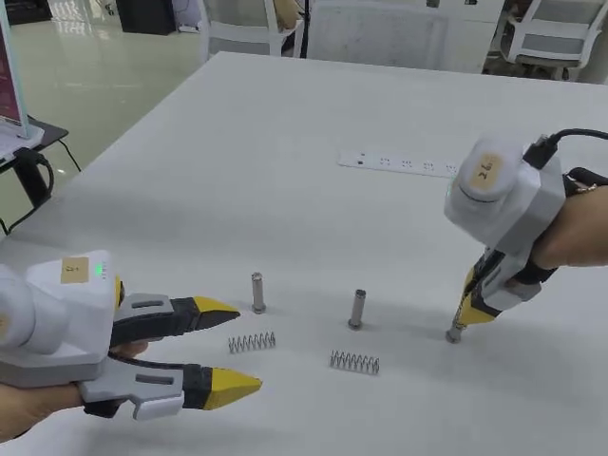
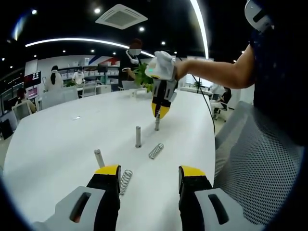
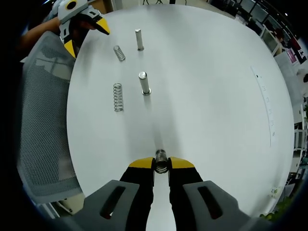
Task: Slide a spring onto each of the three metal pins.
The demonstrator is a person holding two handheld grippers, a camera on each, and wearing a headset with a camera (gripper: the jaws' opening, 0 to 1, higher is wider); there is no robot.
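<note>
Yellow-tipped right gripper (image 3: pixel 161 166), its tan sticker (image 1: pixel 486 171) seemingly reading "26", pinches a small steel coil spring (image 3: pixel 161 159) over a mostly hidden metal pin (image 1: pixel 455 333). Yellow-tipped left gripper (image 2: pixel 150 171) is spread, its own label (image 1: pixel 74 271) illegible.

Head view looks down; gripper views oppose, sharing pins (image 2: pixel 138 136); right seemingly nearest.

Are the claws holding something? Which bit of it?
The right claw pinches a spring by its sides; the left claw is open and holds nothing.
</note>
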